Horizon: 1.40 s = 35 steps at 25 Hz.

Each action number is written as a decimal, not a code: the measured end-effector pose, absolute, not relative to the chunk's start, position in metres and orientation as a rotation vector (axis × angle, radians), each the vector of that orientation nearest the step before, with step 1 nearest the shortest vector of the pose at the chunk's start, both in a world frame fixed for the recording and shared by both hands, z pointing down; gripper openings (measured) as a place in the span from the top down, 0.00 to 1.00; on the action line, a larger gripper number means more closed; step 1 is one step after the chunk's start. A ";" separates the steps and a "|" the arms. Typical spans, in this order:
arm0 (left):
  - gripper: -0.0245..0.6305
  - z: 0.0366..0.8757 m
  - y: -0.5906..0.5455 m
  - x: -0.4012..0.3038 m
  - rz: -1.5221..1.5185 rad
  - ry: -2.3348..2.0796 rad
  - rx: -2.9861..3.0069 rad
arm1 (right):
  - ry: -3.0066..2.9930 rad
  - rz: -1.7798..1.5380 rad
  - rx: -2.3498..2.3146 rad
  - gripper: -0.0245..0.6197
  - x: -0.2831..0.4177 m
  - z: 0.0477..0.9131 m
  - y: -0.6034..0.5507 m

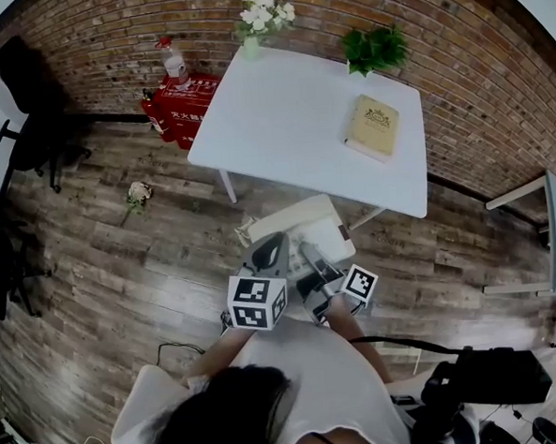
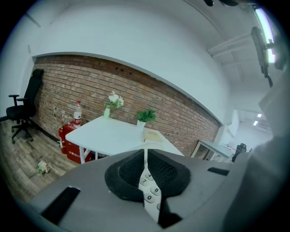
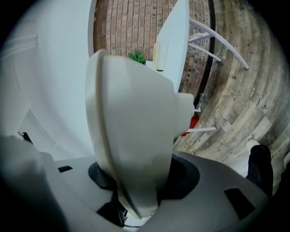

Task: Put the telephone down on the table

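Observation:
I hold the cream telephone (image 1: 302,232) between both grippers, close to my body and above the wooden floor, just short of the white table (image 1: 281,113). My left gripper (image 1: 269,254) is shut on the telephone's thin edge. In the left gripper view a strip of keypad (image 2: 150,189) with number keys shows between the jaws. My right gripper (image 1: 315,261) is shut on the telephone's bulky cream body (image 3: 129,122), which fills the right gripper view. The table (image 2: 108,132) lies ahead, beyond the phone.
On the table lie a tan book (image 1: 372,126), a flower vase (image 1: 262,18) and a potted plant (image 1: 373,46). A red box with a bottle (image 1: 178,93) stands by the brick wall. An office chair (image 1: 27,119) stands at the left, and crumpled paper (image 1: 139,194) lies on the floor.

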<state>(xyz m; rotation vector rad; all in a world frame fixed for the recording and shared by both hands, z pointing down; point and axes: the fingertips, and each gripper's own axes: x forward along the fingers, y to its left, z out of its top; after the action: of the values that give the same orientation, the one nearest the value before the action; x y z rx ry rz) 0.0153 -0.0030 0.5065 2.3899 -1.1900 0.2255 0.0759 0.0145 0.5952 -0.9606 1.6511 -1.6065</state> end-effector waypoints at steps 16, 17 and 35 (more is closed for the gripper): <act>0.90 0.520 -0.107 0.000 0.259 -1.099 2.409 | 1.607 -1.554 -1.007 0.61 0.060 0.593 -0.081; 0.90 0.519 -0.112 0.000 0.259 -1.092 2.414 | 1.603 -1.551 -1.014 0.61 0.059 0.593 -0.086; 0.90 0.518 -0.164 -0.018 0.249 -1.054 2.440 | 1.592 -1.513 -1.055 0.61 0.046 0.587 -0.138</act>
<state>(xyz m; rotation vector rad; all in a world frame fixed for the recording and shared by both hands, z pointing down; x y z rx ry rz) -0.0175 -0.1635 0.5182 2.4404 -1.0539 0.2493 0.0463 -0.1379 0.5874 -1.0546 1.5917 -1.5131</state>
